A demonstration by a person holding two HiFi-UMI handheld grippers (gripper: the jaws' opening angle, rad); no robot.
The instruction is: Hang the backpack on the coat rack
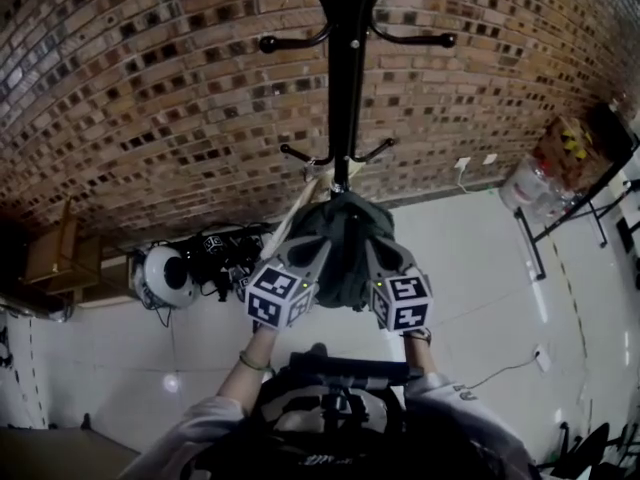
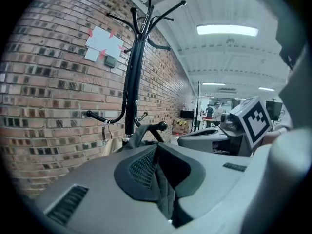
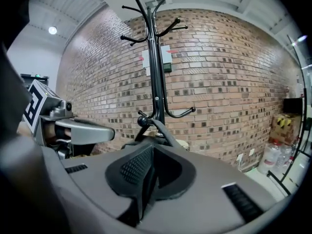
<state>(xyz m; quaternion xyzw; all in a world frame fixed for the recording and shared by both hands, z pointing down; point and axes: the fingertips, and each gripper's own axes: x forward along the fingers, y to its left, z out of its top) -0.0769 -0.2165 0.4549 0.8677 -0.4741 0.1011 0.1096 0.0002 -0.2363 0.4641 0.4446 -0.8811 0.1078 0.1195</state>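
The black coat rack (image 1: 345,88) stands against the brick wall, with lower hooks just above the dark grey backpack (image 1: 345,238). Both grippers hold the backpack up at the pole. My left gripper (image 1: 318,255) is on its left side and my right gripper (image 1: 378,255) on its right. In the left gripper view the jaws (image 2: 158,174) are shut with a fold of grey fabric (image 2: 165,191) pinched between the pads. In the right gripper view the jaws (image 3: 148,174) are shut on a dark strip of the backpack (image 3: 145,191). A backpack strap (image 3: 163,130) rises toward a knobbed hook (image 3: 142,121).
A beige strap or bag (image 1: 298,213) hangs from a lower hook. A white helmet-like object (image 1: 165,273) and black gear (image 1: 215,251) lie on the floor at the left. Water bottles (image 1: 532,188), a box (image 1: 565,146) and a metal frame (image 1: 585,208) stand at the right.
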